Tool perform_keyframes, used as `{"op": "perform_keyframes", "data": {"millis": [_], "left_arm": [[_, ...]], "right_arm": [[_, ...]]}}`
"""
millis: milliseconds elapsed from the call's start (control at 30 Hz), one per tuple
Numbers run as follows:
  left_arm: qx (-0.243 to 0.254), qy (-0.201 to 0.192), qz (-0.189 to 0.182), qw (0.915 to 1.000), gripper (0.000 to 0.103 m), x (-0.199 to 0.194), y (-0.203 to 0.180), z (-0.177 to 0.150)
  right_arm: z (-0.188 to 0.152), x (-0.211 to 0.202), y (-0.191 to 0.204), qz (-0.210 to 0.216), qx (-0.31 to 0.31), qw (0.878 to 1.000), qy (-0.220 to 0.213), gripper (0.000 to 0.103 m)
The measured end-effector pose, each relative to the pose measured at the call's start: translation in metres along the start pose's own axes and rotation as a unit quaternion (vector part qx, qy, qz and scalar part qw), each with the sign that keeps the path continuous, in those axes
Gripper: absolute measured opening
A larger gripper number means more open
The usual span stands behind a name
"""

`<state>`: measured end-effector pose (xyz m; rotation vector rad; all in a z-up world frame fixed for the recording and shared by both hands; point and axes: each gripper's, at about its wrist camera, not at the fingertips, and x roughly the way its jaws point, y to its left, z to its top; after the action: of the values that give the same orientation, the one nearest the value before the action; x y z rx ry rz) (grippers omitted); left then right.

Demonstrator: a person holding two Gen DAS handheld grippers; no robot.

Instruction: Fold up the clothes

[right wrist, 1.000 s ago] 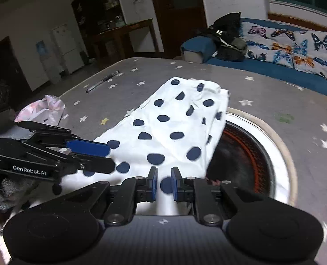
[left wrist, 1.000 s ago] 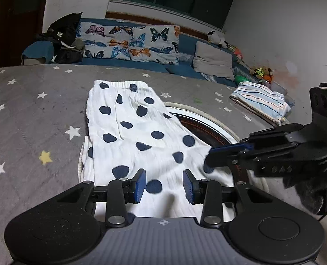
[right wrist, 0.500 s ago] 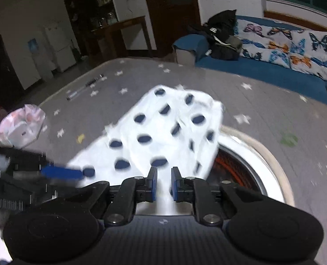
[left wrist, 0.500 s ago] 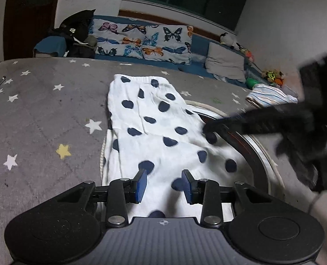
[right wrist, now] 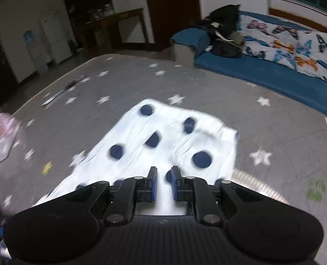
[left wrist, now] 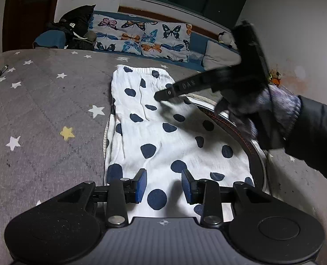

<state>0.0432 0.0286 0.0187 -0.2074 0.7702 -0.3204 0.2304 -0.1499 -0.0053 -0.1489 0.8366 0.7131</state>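
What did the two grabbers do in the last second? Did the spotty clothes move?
The right gripper swept away from the near hem, up along the polka-dot garment toward its waistband end; its jaws have opened a little and hold nothing. The left gripper stayed open over the near hem, gripping nothing. The garment still lies flat on the star-print cloth.

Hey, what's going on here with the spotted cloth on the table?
A person is folding clothes with a handheld gripper in each hand. A white garment with navy dots lies flat on the grey star-print table. The left gripper sits open at its near edge, holding nothing. The right gripper, slightly open and empty, is out over the garment near its waistband end.
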Motion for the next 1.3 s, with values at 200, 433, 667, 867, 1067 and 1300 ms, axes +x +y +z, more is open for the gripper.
{"op": "perform_keyframes", "data": {"millis": [200,433,667,867,1067,1300], "left_arm": [[-0.004,-0.002,-0.004,1.0000,0.038,-0.001,0.002,-0.001],[-0.008,-0.003,-0.007,0.9999,0.038,-0.002,0.003,-0.002],[-0.013,-0.006,-0.008,0.9999,0.039,-0.005,0.003,-0.003],[-0.017,-0.008,-0.008,0.9998,0.043,-0.009,0.003,-0.006],[-0.017,-0.006,-0.002,0.9998,0.047,-0.012,0.001,-0.005],[-0.022,-0.009,0.000,0.9997,0.048,-0.013,0.002,-0.005]], "right_arm": [[0.019,0.007,-0.009,-0.036,0.005,0.999,-0.010,0.013],[0.027,0.019,0.016,-0.004,-0.043,0.999,0.000,0.019],[0.040,0.032,0.023,-0.029,-0.031,0.999,-0.001,0.022],[0.040,0.023,0.046,0.018,-0.075,0.997,0.005,0.032],[0.043,0.043,0.058,-0.001,-0.082,0.997,0.014,0.041],[0.032,0.007,0.062,0.022,-0.105,0.994,0.025,0.044]]}}
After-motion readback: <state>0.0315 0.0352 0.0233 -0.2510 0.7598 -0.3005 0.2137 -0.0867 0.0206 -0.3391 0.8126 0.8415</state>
